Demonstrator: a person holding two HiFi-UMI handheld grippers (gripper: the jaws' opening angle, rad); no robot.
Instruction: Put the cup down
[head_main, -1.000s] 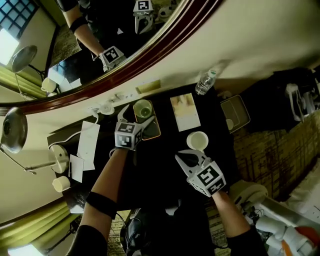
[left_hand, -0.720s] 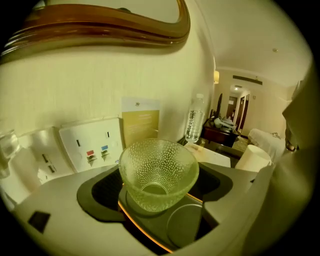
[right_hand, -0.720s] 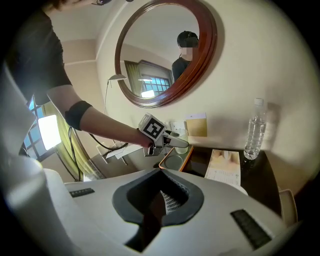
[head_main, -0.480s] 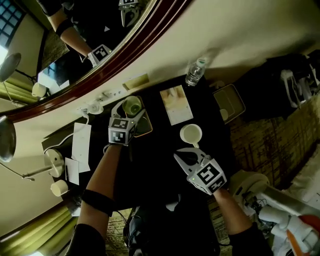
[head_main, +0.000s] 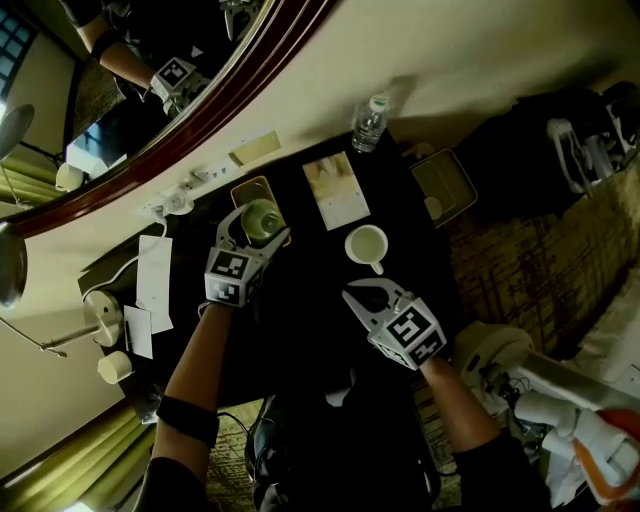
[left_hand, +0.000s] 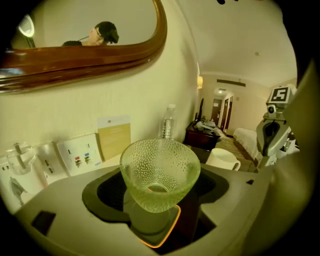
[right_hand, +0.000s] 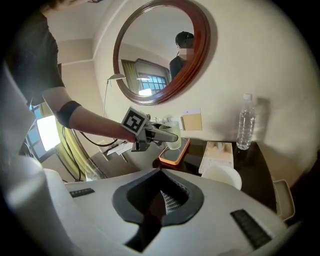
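While you are working at the dark bench (head_main: 300, 275), left tongs (head_main: 262, 226): you are pinching the green glass cup (left_hand: 160, 172) between them, the two halves pressing on its dimpled sides. They have just been closing, with the cup between them.
Cup: it is hanging upright in your left tongs over the orange-rimmed tray (head_main: 247, 190), near the bench's back edge and toward its left corner. Its base is looking clear of the tray, which is mirroring it from below.
Right tongs (head_main: 360, 294): you are holding them pressed together with nothing between them. They are pointing over the middle of the bench, well apart from the cup.
White mug (head_main: 366, 244): it is standing on the bench just beyond the tip of your right tongs without touching them. Its handle is pointing toward the front edge.
Booklet (head_main: 335, 190): it is lying flat near the back edge, to the right of the tray and behind the mug.
Water bottle (head_main: 368, 113): it is standing upright at the back edge, just behind the booklet.
Mirror (right_hand: 160, 60): it is hanging in a round wooden frame on the wall behind the bench.
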